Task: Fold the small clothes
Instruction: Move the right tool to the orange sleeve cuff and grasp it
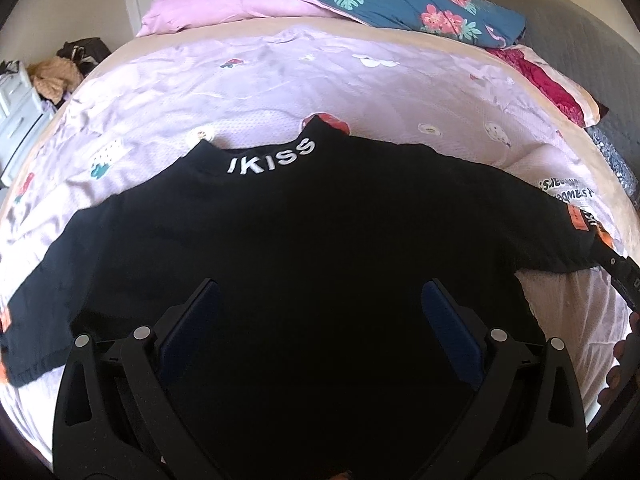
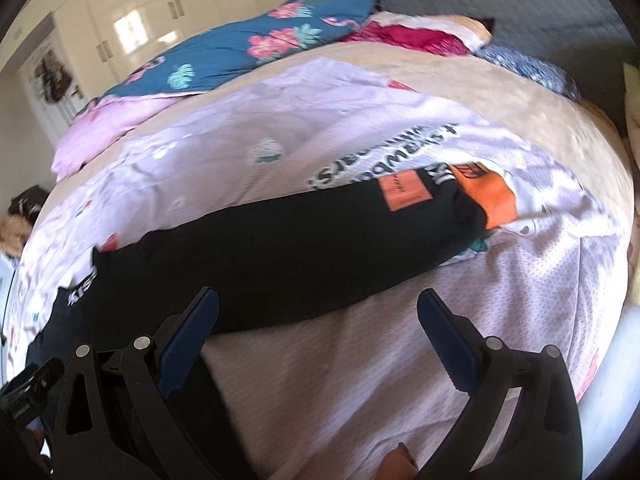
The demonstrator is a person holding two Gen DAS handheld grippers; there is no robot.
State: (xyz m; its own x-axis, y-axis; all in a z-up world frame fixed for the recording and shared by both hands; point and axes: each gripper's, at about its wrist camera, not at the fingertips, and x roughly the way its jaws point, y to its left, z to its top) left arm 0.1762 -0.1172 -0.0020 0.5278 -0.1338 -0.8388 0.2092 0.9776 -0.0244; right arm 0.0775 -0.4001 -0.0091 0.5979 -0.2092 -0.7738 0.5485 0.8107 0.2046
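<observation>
Here, label by label:

Shirt: a black top (image 1: pixel 320 232) lies spread flat on a lilac printed sheet (image 1: pixel 248 80), collar away from the camera, white "KISS" lettering (image 1: pixel 272 158) along the neck.
Sleeve: the top's right sleeve (image 2: pixel 320 240) stretches out across the sheet and carries an orange patch (image 2: pixel 404 192) near its cuff.
Left gripper: the left gripper (image 1: pixel 320 300) hovers over the body of the top, jaws wide apart, nothing between them.
Right gripper: the right gripper (image 2: pixel 318 312) is also spread wide and empty; its left finger (image 2: pixel 192 328) overlaps the lower edge of the sleeve, its right finger over bare sheet.
Surroundings: a blue floral pillow (image 1: pixel 400 4) and a pink duvet (image 1: pixel 224 8) lie piled at the far side of the bed; a crimson cloth (image 1: pixel 544 84) sits near a grey headboard (image 1: pixel 580 40).
In the way: nothing rests on the top itself.
Left view only: drawers (image 1: pixel 16 120) and a heap of clothes (image 1: pixel 60 76) at the far left, plus the whole collar.
Right view only: white wardrobe doors (image 2: pixel 160 12), and black print on the sheet (image 2: pixel 380 160) just beyond the cuff.
</observation>
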